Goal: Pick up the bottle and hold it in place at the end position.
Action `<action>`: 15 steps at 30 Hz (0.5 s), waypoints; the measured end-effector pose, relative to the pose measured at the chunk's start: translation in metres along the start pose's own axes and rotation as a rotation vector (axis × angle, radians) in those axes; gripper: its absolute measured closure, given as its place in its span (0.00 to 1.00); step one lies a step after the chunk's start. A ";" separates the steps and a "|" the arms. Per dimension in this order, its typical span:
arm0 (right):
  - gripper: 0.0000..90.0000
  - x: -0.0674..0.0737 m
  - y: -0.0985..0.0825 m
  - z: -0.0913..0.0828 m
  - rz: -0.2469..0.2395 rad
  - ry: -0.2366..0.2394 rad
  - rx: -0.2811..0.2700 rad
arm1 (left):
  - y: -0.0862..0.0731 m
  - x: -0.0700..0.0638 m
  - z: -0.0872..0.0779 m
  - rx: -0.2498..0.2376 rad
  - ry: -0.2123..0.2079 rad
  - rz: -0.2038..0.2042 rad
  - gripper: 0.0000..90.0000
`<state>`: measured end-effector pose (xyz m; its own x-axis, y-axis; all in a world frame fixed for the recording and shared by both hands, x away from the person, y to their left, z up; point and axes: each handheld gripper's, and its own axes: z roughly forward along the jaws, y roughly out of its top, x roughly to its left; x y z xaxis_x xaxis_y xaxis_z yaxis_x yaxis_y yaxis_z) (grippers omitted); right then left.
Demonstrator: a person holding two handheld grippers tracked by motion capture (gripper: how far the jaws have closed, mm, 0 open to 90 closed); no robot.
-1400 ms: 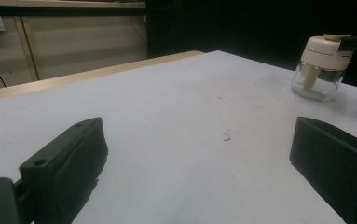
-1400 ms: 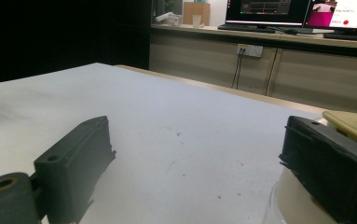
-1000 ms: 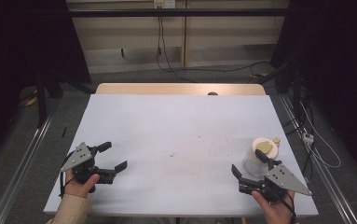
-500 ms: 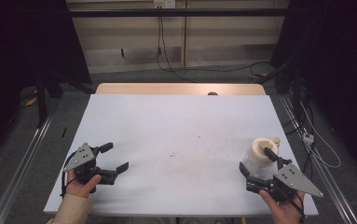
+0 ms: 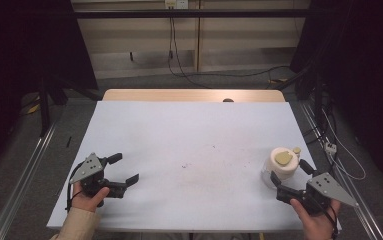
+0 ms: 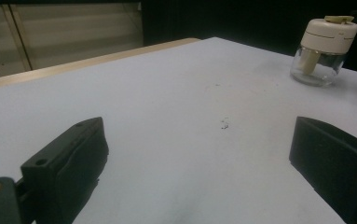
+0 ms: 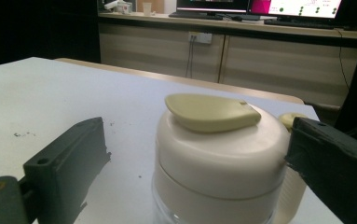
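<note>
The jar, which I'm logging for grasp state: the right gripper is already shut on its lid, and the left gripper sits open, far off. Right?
Not quite. The right gripper is open around the jar, jaws not clamped, as the right gripper view shows. The left gripper is open, far off.

A white table (image 5: 194, 150) stands on grey floor (image 5: 24, 145), with pale panelled wall (image 5: 199, 35) behind.

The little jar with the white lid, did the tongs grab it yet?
Not yet. The right tongs are open, one jaw either side of the jar, apparently not squeezing. The left tongs wait open over bare table. Closing and lifting are left.
</note>
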<state>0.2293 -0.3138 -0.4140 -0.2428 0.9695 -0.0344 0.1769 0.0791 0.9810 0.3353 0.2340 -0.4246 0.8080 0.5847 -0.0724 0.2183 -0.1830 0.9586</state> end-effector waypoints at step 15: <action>0.03 -0.015 -0.016 0.008 0.044 -0.001 0.042 | -0.001 0.000 0.001 0.007 -0.001 0.004 0.04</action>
<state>0.2375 -0.3281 -0.4311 -0.2331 0.9724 0.0082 0.2271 0.0462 0.9728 0.3359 0.2329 -0.4256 0.8093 0.5833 -0.0692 0.2192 -0.1907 0.9569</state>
